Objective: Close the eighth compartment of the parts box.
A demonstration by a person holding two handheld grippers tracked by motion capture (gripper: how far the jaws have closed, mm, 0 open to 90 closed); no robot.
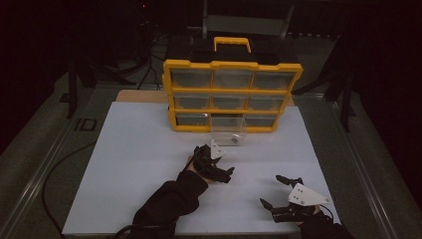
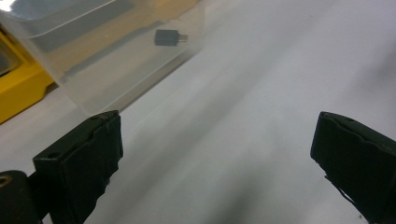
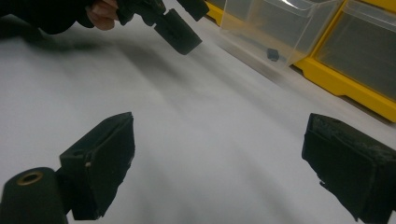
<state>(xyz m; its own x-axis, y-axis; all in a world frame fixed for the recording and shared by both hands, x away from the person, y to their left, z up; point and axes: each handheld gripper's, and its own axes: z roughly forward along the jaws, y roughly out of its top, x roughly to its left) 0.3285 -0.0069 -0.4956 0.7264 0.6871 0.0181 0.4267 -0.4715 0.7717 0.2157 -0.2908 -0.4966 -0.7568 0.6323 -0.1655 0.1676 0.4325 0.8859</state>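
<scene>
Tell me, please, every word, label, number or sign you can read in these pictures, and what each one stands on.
"ID": pale marking on the dark surface left of the white sheet; it may be part of a longer mark.
No readable text on the yellow organizer, its clear drawer, or either gripper.

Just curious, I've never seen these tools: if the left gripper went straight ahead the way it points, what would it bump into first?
Probably the clear plastic drawer pulled out of the yellow organizer. The left gripper, jaws open, has bare white tabletop before it; depth is uncertain.
</scene>
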